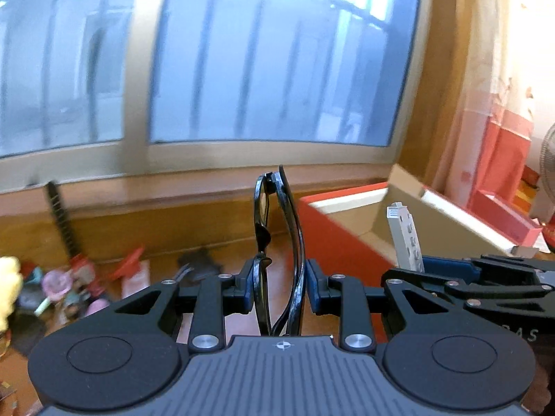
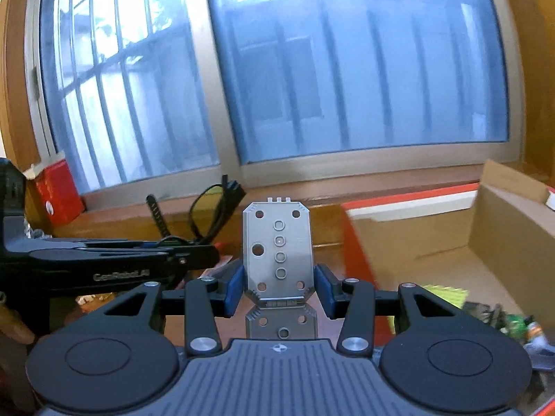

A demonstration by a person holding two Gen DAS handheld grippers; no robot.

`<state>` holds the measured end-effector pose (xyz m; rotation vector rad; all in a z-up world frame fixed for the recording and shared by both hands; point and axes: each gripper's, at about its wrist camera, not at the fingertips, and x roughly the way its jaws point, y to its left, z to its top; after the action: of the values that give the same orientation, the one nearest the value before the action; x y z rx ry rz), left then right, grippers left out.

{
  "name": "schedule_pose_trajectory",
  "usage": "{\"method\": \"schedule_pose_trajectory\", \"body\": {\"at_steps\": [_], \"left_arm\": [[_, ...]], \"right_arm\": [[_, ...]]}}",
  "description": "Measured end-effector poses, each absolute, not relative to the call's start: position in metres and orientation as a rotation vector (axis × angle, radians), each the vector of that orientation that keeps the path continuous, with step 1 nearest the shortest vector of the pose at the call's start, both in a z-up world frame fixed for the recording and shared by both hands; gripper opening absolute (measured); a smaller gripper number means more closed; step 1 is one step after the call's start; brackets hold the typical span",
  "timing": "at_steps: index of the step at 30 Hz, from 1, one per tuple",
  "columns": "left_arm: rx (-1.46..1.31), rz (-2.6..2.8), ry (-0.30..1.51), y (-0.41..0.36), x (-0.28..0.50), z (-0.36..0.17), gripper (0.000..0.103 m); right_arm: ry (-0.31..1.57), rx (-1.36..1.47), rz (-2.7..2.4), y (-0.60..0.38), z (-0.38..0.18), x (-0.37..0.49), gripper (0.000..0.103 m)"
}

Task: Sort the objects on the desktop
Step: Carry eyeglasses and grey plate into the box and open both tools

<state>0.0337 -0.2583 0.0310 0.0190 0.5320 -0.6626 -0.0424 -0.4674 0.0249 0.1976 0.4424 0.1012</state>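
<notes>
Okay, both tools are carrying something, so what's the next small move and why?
Probably carry the right tool a little further right over the open red-sided cardboard box before letting go. Its pads clamp the flat grey metal plate with round holes, which is short of the box, while the left tool grips the folded black glasses.

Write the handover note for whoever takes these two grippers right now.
Left gripper: shut on folded black glasses, held upright above the desk.
Right gripper: shut on a flat grey metal plate with holes and buttons, also lifted.
The open red cardboard box sits ahead and to the right, by the window sill; some items already lie inside.
Small toys remain scattered on the wooden desk to the left.
Done: both items picked up. Left: place them, probably in the box, then sort the remaining clutter.
</notes>
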Motion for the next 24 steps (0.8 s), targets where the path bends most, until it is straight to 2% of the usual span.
{"method": "schedule_pose_trajectory", "body": {"at_steps": [11,24], "left_arm": [[0.031,-0.742,0.508,-0.344,0.027,0.041,0.030],[0.099,-0.840,0.537,-0.421,0.017,0.031,0.030]], "right_arm": [[0.379,0.218,0.026,-0.543,0.033,-0.069,0.046],[0.382,0.280,-0.093,-0.612,0.015,-0.084,0.046]]}}
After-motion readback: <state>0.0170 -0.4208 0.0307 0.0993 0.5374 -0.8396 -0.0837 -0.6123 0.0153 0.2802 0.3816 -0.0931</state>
